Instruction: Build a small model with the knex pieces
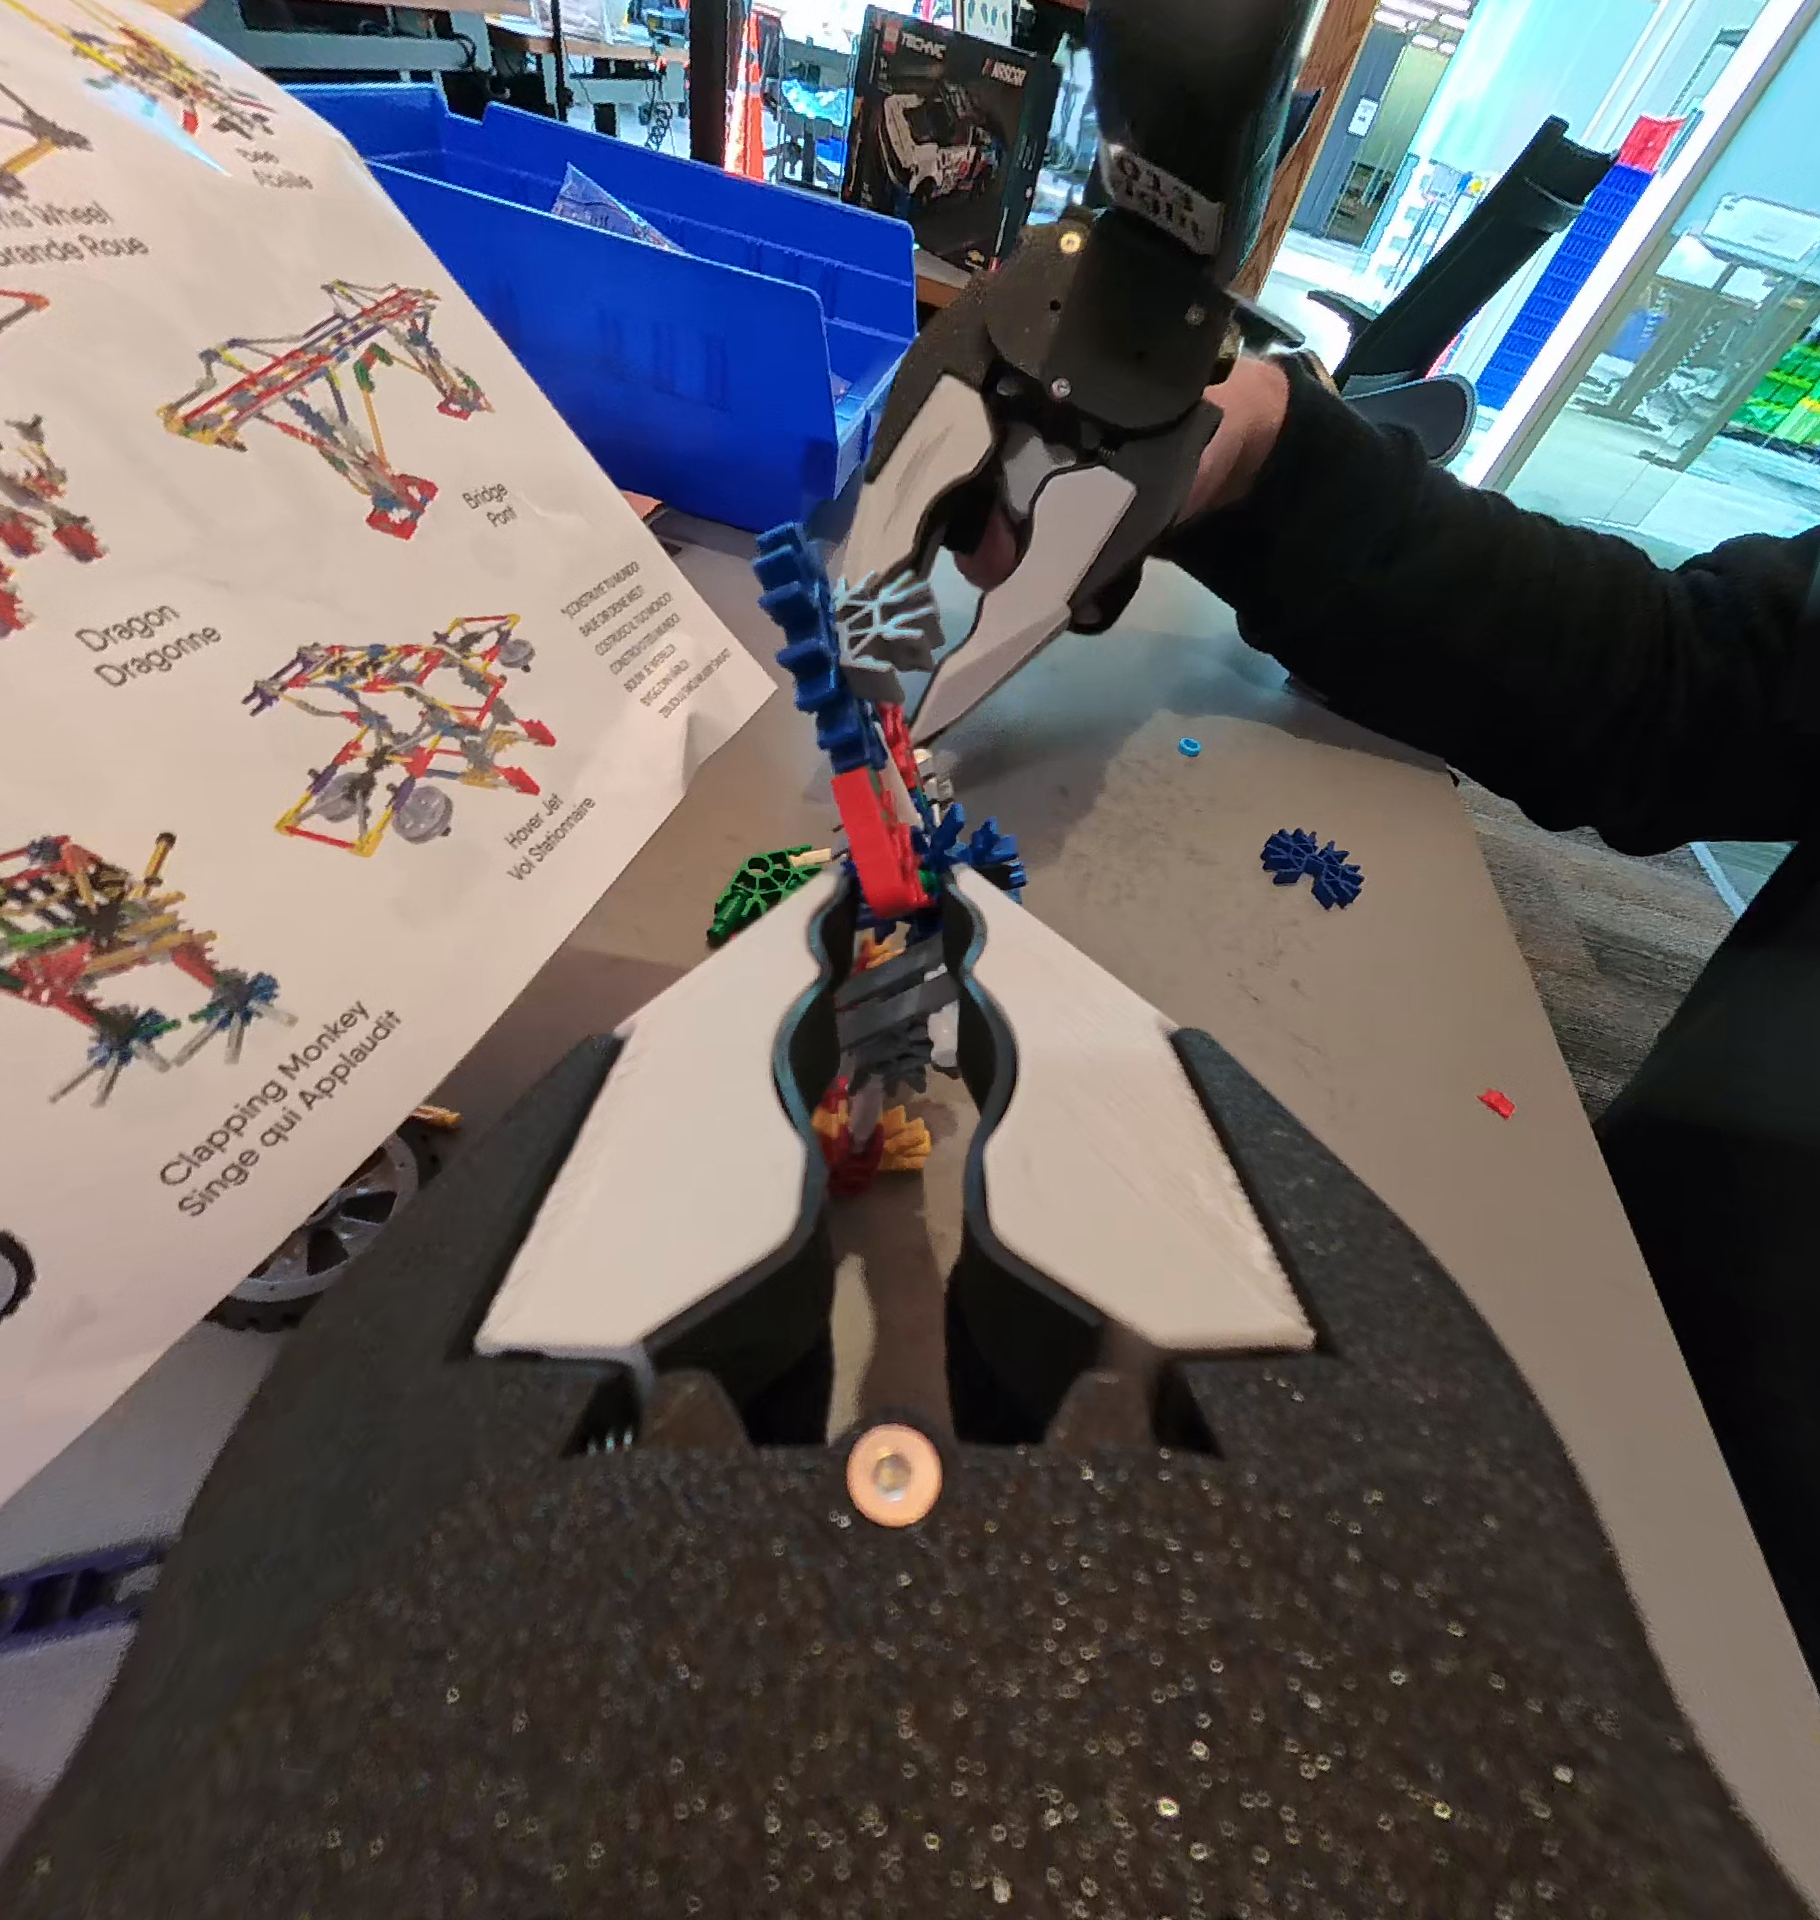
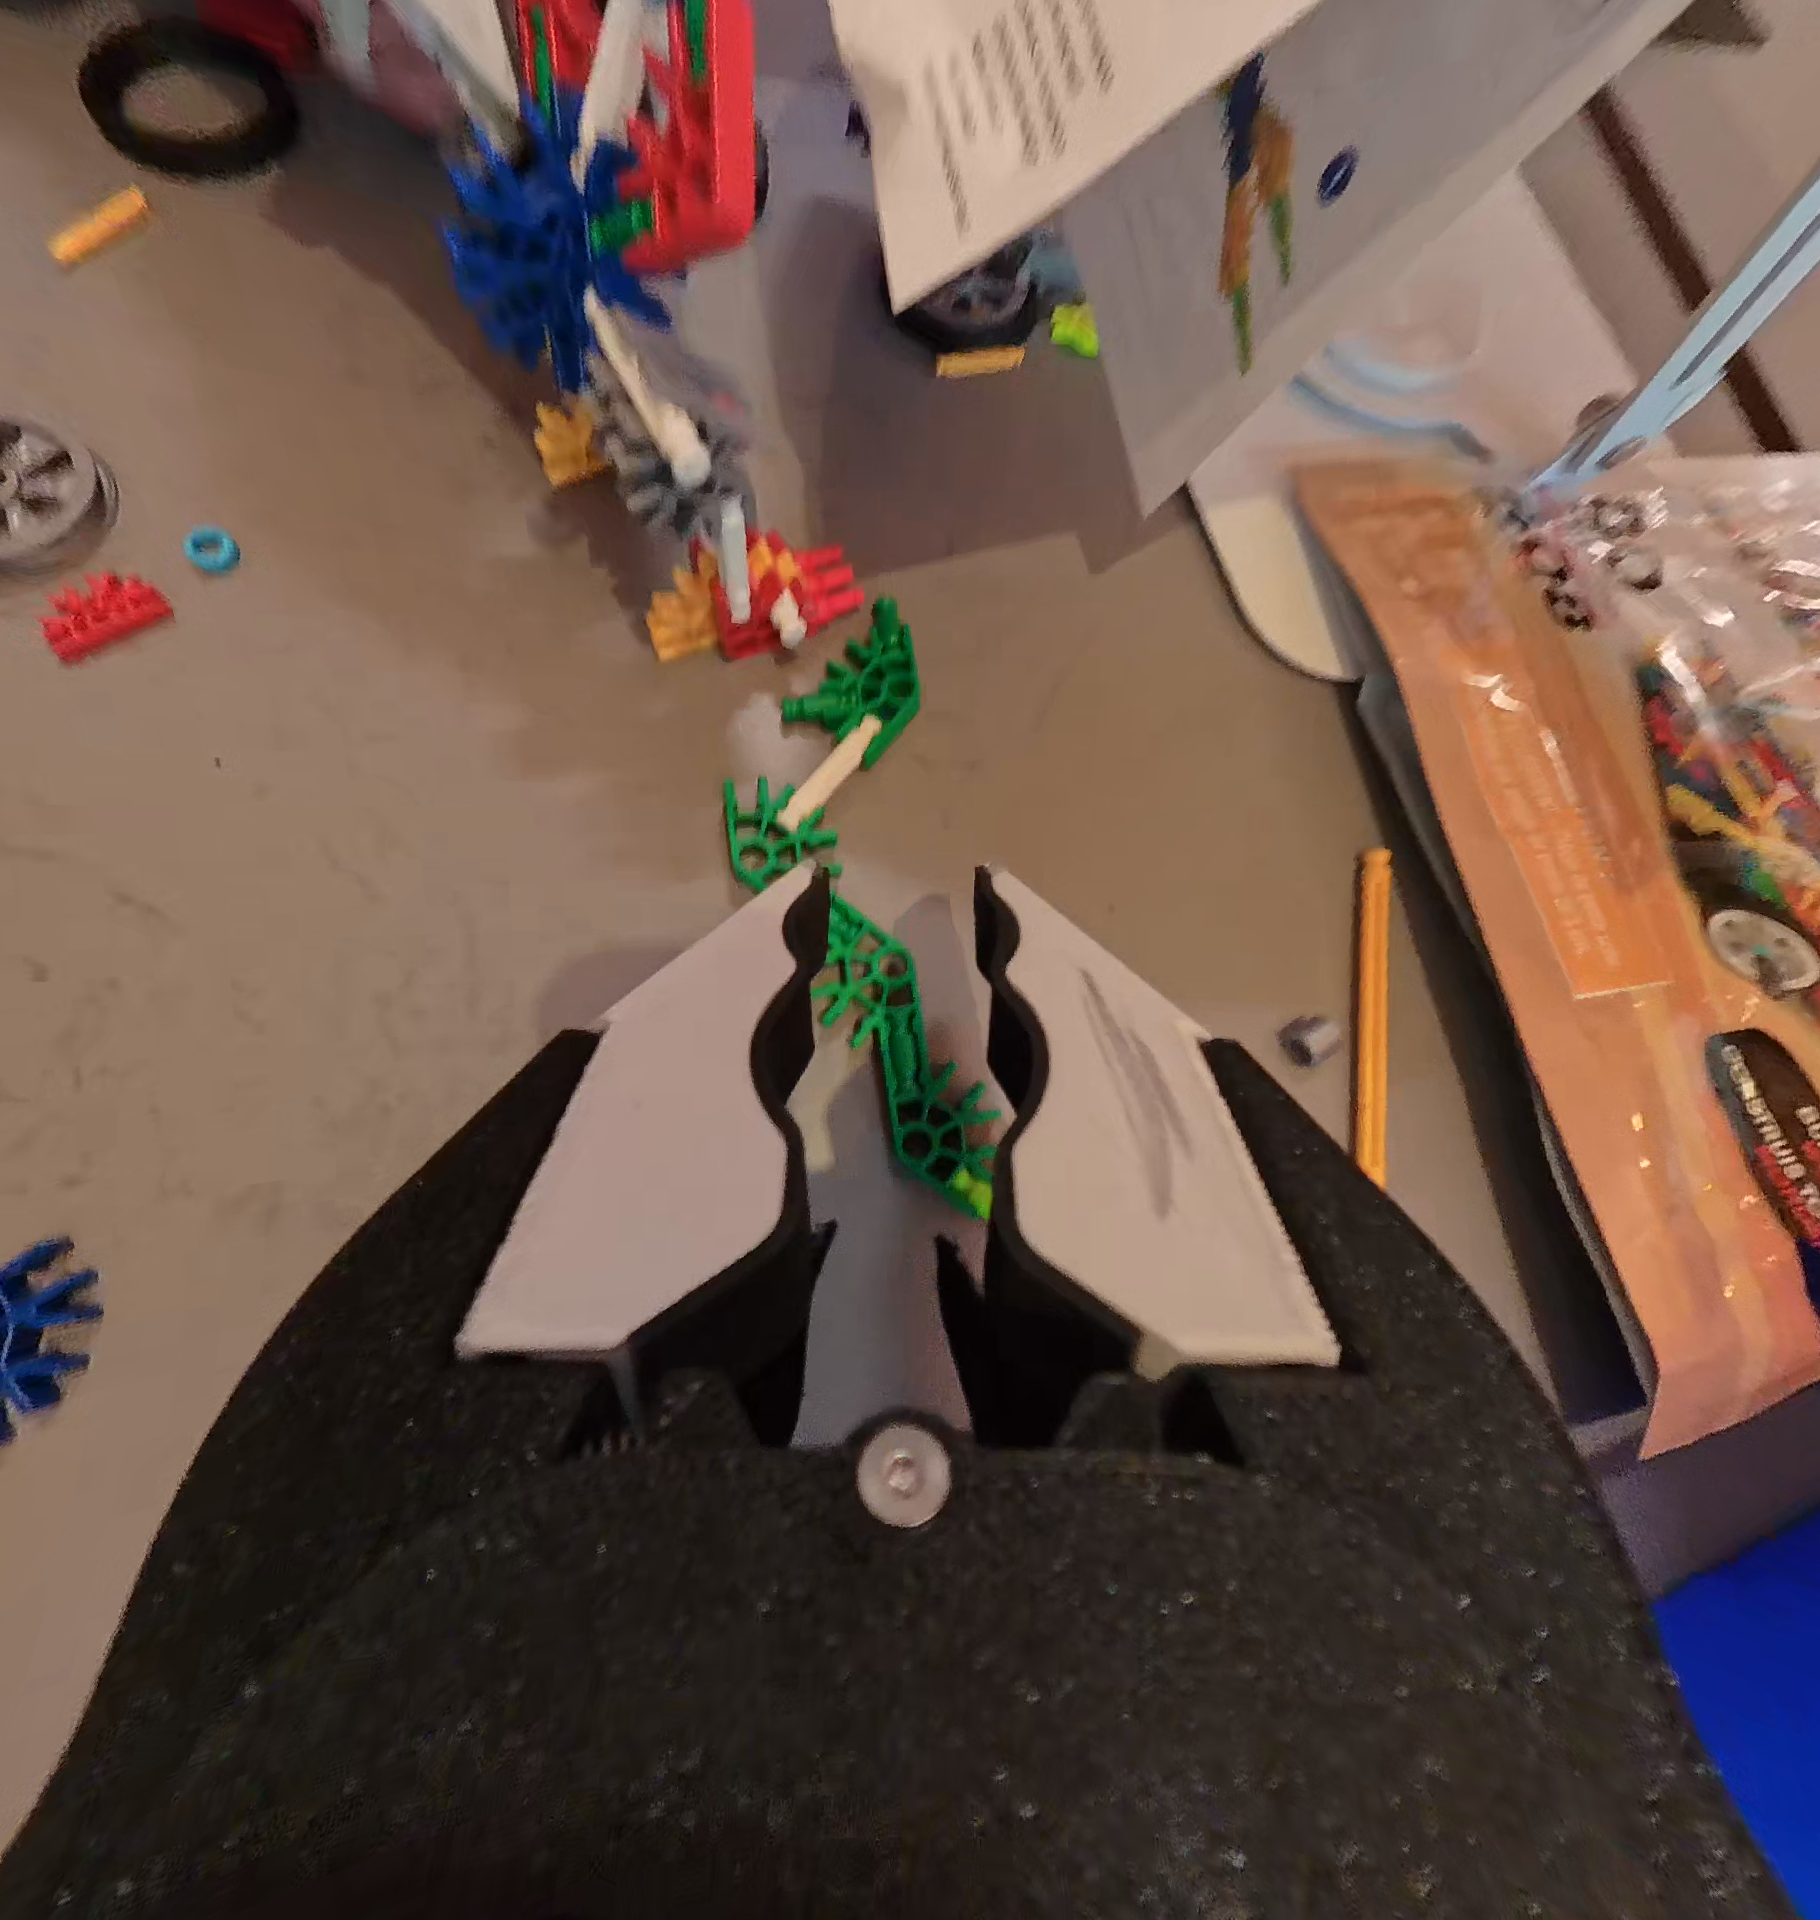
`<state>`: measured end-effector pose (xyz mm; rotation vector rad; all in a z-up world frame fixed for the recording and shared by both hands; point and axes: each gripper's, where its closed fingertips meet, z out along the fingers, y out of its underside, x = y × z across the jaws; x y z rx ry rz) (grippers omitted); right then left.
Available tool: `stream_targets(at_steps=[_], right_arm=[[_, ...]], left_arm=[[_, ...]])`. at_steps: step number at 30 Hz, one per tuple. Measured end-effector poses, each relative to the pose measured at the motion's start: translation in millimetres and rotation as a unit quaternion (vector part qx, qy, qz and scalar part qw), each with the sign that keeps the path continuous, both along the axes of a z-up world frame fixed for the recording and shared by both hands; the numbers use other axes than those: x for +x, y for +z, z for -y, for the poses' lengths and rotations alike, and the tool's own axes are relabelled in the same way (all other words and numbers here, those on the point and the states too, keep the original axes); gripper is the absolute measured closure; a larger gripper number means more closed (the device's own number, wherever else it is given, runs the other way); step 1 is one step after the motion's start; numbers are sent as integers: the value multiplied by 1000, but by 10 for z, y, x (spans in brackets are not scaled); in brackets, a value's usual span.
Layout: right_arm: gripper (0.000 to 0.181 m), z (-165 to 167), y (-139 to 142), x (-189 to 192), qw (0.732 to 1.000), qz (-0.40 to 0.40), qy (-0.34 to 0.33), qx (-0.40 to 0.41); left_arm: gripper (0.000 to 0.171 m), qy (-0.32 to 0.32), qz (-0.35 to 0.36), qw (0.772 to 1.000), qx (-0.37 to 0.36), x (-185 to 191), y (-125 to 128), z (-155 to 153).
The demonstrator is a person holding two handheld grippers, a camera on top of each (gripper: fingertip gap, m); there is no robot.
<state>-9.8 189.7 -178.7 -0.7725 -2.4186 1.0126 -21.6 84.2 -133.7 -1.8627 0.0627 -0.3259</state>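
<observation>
1. While the left gripper (image 1: 901,894) sits at frame centre, its jaws are drawn narrow onto the rod-and-connector build (image 1: 870,821), pinching the grey connector stack low on it.
2. Build leans up toward upper centre: yellow and red connectors at its foot on the grey table (image 1: 1145,987), red panel mid, blue toothed piece and a grey connector on top.
3. Right gripper (image 2: 901,878): jaws parted, nothing clamped. In the left wrist view it hangs by the build's top; contact cannot be told.
4. Green connector chain (image 2: 885,997) lies on the table and shows through the right gripper's gap.
5. Handling, as a judgement: light, hard plastic, snap-fit joints. Stiff per piece, but the whole likely flexes and pops apart under side load. Thin white rods look weakest.
6. Best hold is likely on chunky connector hubs or the red panel, not on bare rods. The low grip suits that.
7. Nearby: illustrated instruction sheet (image 1: 314,623) left, blue bin (image 1: 625,291) upper centre, loose blue connector (image 1: 1311,868) right, and in the right wrist view a bag of parts (image 2: 1612,831) right and a grey wheel (image 2: 23,499) left.
</observation>
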Motion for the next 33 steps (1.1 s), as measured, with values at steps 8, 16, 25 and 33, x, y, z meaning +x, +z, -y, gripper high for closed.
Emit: stream_targets(at_steps=[8, 16, 25, 33], right_arm=[[152, 639, 152, 138, 992, -8, 81, -99], [153, 701, 65, 123, 992, -33, 97, -72], [154, 707, 24, 199, 990, 38, 95, -102], [154, 691, 27, 160, 992, 17, 88, -86]], left_arm=[[168, -59, 4, 998, 11, 321, 9, -126], [167, -67, 5, 997, 24, 372, 56, -151], [166, -58, -110, 992, 32, 397, 32, -161], [165, -55, -81, 995, 20, 379, 7, -160]])
